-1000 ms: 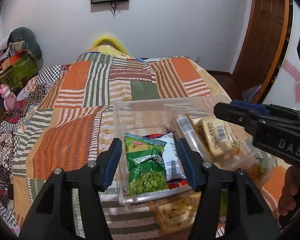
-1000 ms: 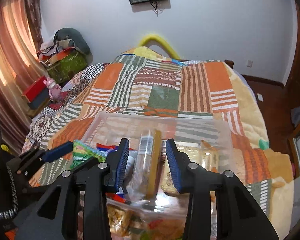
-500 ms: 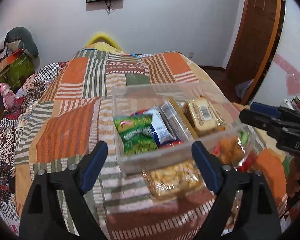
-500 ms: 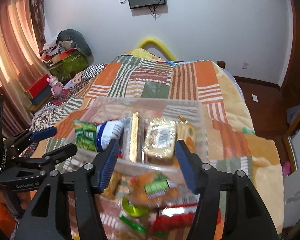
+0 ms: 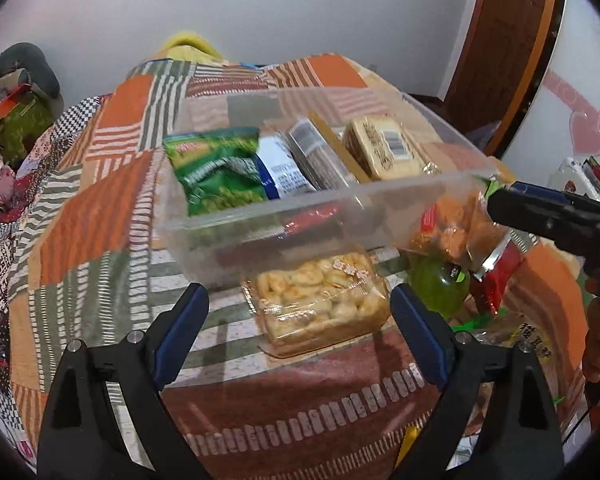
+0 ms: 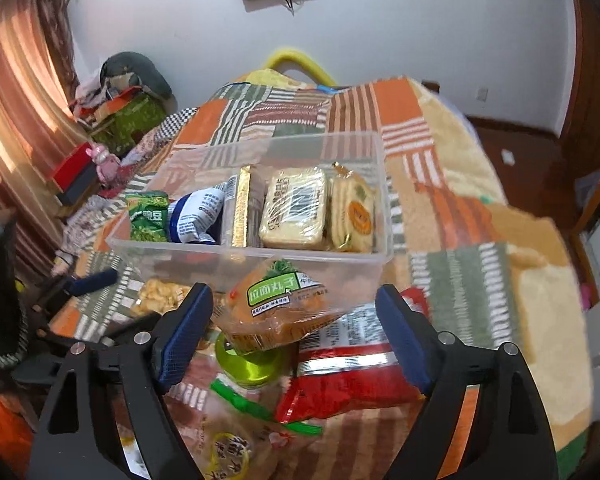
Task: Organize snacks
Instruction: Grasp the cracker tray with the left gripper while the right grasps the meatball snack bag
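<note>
A clear plastic bin (image 5: 300,216) (image 6: 260,260) sits on the patchwork bedspread. It holds a green pea bag (image 5: 216,172) (image 6: 148,220), a blue-white packet (image 5: 280,168), a gold-edged bar (image 6: 242,208) and wrapped biscuits (image 5: 384,148) (image 6: 296,208). My left gripper (image 5: 300,332) is open and empty, just short of a clear pack of puffed snacks (image 5: 320,300). My right gripper (image 6: 292,340) is open and empty above an orange snack bag with a green label (image 6: 276,304), a green jelly cup (image 6: 256,364) and a red packet (image 6: 352,384).
More loose packets (image 6: 228,448) lie at the near edge of the bed. The right gripper's fingers (image 5: 552,216) cross the right side of the left wrist view. A door (image 5: 500,40) stands at the right; piled clothes and boxes (image 6: 120,100) at the left.
Both grippers have pulled back from the bin and opened wider. The bar the right gripper held now stands in the bin. The loose snacks in front of the bin have come into view.
</note>
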A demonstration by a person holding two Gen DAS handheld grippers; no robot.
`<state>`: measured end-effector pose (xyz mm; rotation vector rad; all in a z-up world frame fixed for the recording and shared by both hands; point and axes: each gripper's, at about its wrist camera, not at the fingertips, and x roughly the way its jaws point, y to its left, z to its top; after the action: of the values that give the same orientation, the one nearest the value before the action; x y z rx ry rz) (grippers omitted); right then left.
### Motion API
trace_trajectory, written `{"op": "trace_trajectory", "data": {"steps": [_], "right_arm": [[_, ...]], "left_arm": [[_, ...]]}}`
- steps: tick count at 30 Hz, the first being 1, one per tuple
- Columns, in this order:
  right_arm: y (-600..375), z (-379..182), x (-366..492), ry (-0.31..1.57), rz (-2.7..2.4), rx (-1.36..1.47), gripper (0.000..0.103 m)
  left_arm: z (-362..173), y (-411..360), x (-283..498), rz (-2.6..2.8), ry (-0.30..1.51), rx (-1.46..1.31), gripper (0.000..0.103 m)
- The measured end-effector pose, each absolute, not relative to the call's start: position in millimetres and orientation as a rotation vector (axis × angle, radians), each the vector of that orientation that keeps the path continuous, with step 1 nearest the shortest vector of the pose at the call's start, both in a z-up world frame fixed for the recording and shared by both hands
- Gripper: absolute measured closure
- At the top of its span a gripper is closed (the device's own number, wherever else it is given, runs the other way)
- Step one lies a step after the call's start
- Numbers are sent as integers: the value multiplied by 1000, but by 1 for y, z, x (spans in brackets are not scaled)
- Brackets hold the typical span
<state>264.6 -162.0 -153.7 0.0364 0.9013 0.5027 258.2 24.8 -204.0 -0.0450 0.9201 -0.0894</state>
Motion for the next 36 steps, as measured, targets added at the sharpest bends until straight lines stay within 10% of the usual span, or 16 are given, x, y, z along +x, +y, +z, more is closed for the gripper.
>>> {"op": "trace_trajectory", "data": {"steps": [9, 21, 36], "right_arm": [[-152, -164, 266, 938, 549, 50, 22], [-152, -171, 258, 935, 541, 15, 53], [-160, -135, 245, 830, 557, 14, 55]], "left_arm": [[-222, 20, 272, -98, 948, -79, 9], [-227, 15, 274, -143, 944, -91, 26], [-176, 23, 249, -135, 826, -78, 27]]}}
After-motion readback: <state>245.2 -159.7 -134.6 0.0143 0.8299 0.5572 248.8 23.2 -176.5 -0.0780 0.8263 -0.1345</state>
